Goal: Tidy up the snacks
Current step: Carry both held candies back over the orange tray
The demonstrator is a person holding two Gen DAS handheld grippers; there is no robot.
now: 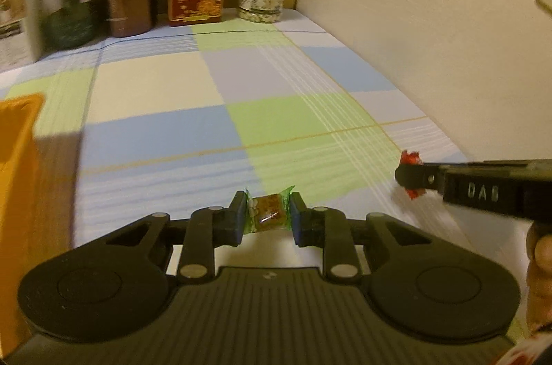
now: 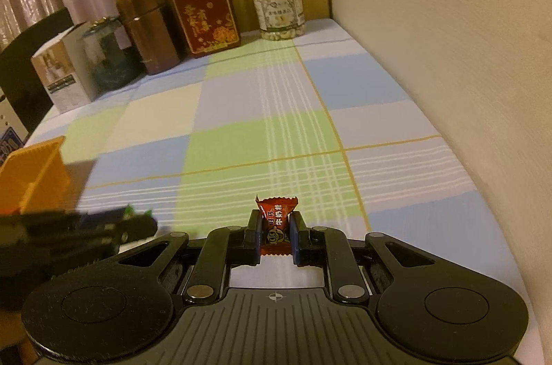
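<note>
Left hand-held gripper [image 1: 265,216]: pads clamped on a green candy [image 1: 268,212], brown block visible through the wrapper, held above the checked worktop [image 1: 165,96]. Right hand-held gripper [image 2: 275,233]: pads clamped on a red candy [image 2: 277,223], wrapper upright, printed face toward the camera.

In the left wrist view the right gripper enters at 3 o'clock, red wrapper ends showing on both sides of its tip. In the right wrist view the left gripper sits at 9 o'clock, blurred, green wrapper tips just visible.

Orange bin [image 1: 17,158] at 9 o'clock in the left view, beside the left gripper; also at 9 o'clock in the right view.

Far edge of the worktop, 11 to 12 o'clock, in a row: grey box [image 2: 60,71], green tin [image 2: 105,54], brown canister [image 2: 150,27], red box [image 2: 205,15], nut jar [image 2: 278,7]. Wall along 3 o'clock.
</note>
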